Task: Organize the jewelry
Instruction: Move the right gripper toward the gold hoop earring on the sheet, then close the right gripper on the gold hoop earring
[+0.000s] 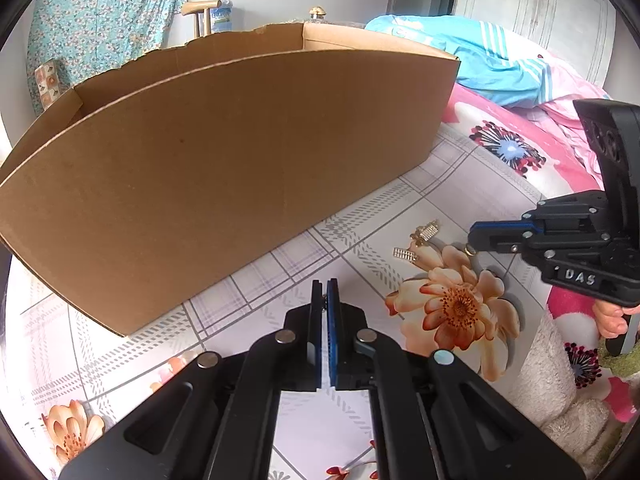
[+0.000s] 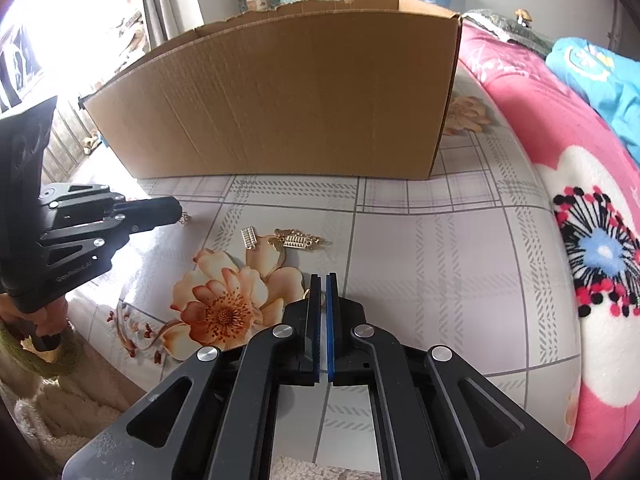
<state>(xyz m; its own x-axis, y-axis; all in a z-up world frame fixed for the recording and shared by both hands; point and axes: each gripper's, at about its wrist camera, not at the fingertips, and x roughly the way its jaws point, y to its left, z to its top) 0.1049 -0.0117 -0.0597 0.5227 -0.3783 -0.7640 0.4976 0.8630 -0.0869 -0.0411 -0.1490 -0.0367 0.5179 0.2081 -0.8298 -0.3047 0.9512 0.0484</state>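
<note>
surface: floral plaid sheet [image 2: 460,264], cardboard box [image 2: 288,100] behind
jewelry: gold pcs [image 2: 296,240] loose on sheet
L gripper [image 1: 325,282]: jaws together, tiny gold piece pinched
R gripper [image 2: 325,276]: jaws together, gold bit at tip

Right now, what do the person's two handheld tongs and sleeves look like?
Both tongs are matte black plastic with angular cut-out arms and round silver screw heads. The left tongs and right tongs carry flat blue pads on the inner finger faces. Seen from the left camera, the right unit's body shows raised white lettering "DAS". A fuzzy olive-green cuff shows at the left wrist. No cables are visible.
</note>
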